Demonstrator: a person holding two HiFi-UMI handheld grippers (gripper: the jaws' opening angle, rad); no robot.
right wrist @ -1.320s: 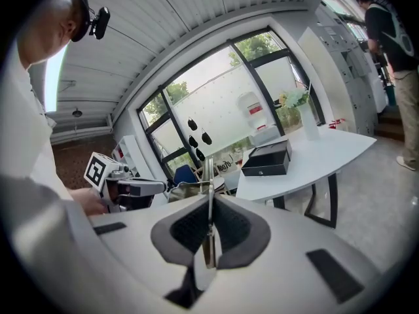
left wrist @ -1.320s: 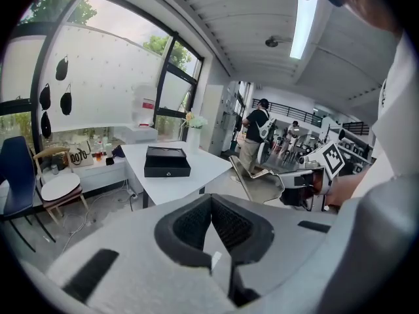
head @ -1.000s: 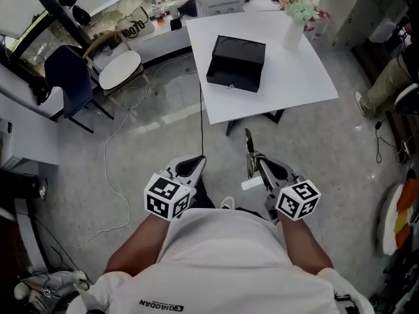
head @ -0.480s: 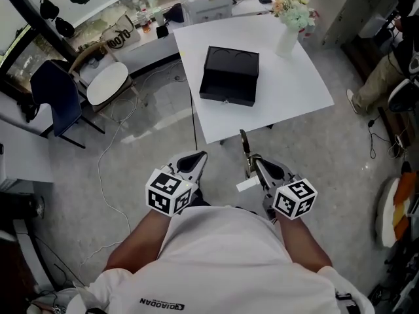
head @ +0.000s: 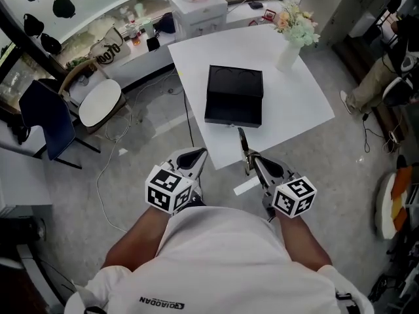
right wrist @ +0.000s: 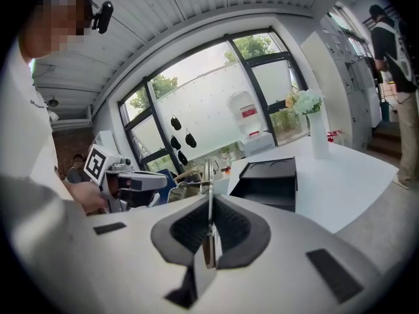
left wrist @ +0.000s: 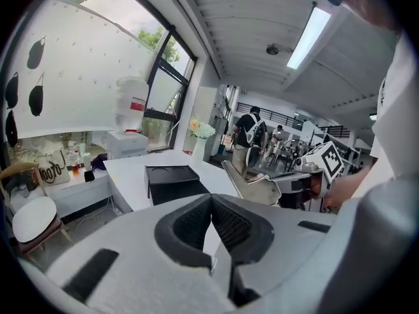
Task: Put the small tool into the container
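Head view: both grippers are held close to the torso, short of the desk (head: 302, 100). The black container (head: 234, 95) sits mid-desk, well apart from them. The right gripper (head: 256, 165) carries the small tool (head: 243, 142), which sticks forward with a white tag hanging at its base. Risk: the long thin tool is gripped low, so it may pivot or slip on the reach. Its tip may also hit the container's front wall before it clears the rim. The vase (head: 289, 50) is at the far corner, so the risk of bumping it looks low.

Left gripper view: the left gripper (left wrist: 211, 203) has its jaws clenched on nothing. It is idle, so it can't steady the container if that gets pushed.

Right gripper view: the jaws are clenched on the small tool, a thin blade upright between the pads. The contact area is narrow, so twist is likely. The tag may snag on the rim when the tool is let go.
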